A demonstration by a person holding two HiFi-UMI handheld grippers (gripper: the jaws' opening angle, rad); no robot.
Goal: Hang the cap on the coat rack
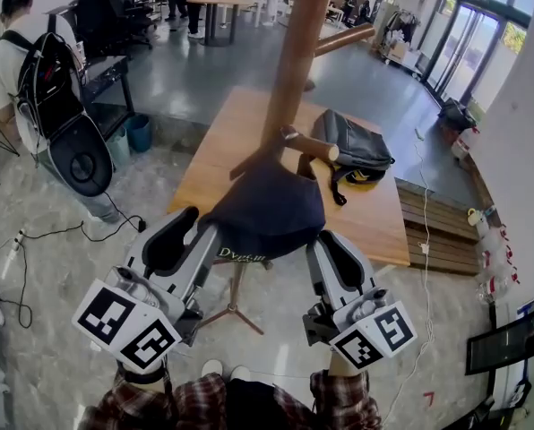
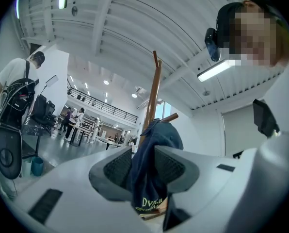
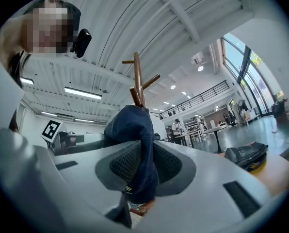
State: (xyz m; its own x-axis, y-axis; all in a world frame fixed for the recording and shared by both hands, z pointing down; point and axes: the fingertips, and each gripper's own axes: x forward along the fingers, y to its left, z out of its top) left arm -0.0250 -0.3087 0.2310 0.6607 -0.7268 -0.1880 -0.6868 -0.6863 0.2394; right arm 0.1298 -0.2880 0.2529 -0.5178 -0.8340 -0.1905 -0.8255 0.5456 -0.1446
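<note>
A big wooden table [image 1: 222,141] sits on the grey floor [image 1: 43,276]; a black bag [image 1: 357,141] lies on the table, toward 2 o'clock from its middle; the coat rack [image 1: 298,52] stands on the floor at the table's 6 o'clock edge; a black cable [image 1: 70,233] lies on the floor at 9 o'clock; a blue bin [image 1: 139,133] stands at 10 o'clock.

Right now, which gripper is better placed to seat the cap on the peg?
Right, probably. The right gripper pinches the cap in its jaws close to the peg, so it can steer it. The left gripper has jaws apart, cloth loose between them.
</note>
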